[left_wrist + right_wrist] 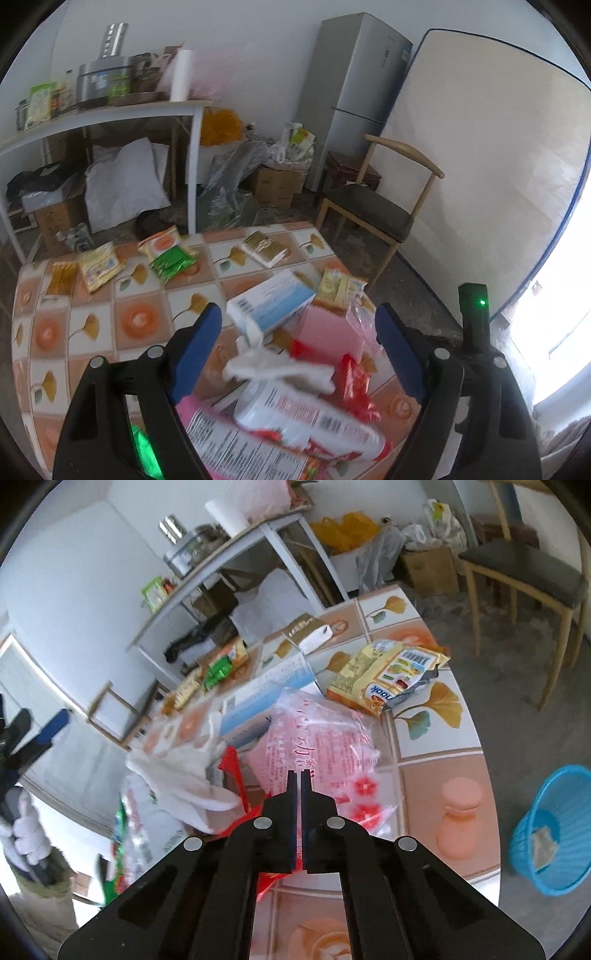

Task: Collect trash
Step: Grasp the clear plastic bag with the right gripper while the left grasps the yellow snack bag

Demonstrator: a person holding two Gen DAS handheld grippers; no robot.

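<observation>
Trash lies piled on the tiled table (92, 325): a pink plastic bag (314, 738), a red wrapper (231, 764), crumpled white tissue (184, 775), a blue-white box (273, 299) and a white-red labelled packet (295, 413). My right gripper (299, 773) is shut, its tips pinched into the pink bag's crumpled film. My left gripper (297, 314) hangs open above the pile with nothing between its blue pads (199, 343); it also shows raised at the left edge (40, 731) of the right wrist view. A blue basket (550, 830) stands on the floor to the right.
Yellow snack packets (391, 675), a green packet (171, 260) and a gold box (264, 247) lie further back on the table. A wooden chair (373, 206), a fridge (354, 92), a shelf table (110, 114) and floor clutter stand beyond. A gloved hand (27, 830) is at the left.
</observation>
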